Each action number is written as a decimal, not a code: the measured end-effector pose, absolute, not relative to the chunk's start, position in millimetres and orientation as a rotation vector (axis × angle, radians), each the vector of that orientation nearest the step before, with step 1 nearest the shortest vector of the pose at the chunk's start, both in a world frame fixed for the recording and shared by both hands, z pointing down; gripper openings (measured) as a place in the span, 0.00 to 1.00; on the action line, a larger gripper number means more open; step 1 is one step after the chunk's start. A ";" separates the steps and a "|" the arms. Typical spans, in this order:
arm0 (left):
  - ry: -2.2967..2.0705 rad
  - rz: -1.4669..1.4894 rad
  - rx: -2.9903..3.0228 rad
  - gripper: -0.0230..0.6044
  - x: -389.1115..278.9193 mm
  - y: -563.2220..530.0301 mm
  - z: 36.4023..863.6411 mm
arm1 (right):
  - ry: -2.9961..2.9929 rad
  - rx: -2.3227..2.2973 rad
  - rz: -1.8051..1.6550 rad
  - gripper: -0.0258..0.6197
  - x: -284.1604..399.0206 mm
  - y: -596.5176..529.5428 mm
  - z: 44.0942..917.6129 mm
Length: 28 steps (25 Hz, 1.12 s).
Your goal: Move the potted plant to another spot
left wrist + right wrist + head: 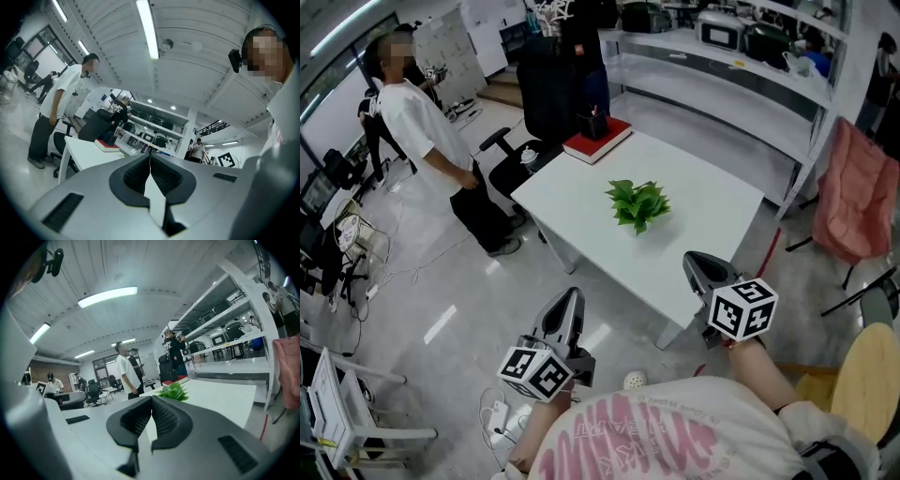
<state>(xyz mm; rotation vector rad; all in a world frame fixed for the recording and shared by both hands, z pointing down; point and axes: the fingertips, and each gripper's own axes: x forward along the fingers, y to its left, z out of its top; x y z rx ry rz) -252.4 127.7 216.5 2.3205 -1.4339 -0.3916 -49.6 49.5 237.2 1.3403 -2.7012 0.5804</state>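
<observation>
Left gripper: grey two-jaw left gripper (571, 298), jaws pressed together and empty, is held short of the white square table (572, 202).
Plant: small green leafy potted plant (638, 204) is set upright mid-table, ahead of both.
Right gripper: grey right gripper (696, 261), likewise closed on nothing, is held at the table's near edge and judged nearer.

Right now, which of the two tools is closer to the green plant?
The right tool, the one beside the table's edge. The left tool hangs over the floor, farther from the plant.
</observation>
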 end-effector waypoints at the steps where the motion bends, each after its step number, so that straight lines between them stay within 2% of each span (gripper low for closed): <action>1: -1.430 -0.397 2.325 0.08 -258.0 118.9 215.0 | -2.697 1.344 0.578 0.06 -54.4 40.8 238.0; 12: -1.375 -0.388 2.331 0.08 -298.4 49.5 231.1 | -2.668 1.340 0.581 0.06 -95.4 -19.8 263.5; 28: -1.327 -0.487 2.260 0.08 -284.1 7.8 305.0 | -2.619 1.239 0.645 0.06 -101.2 -83.8 367.3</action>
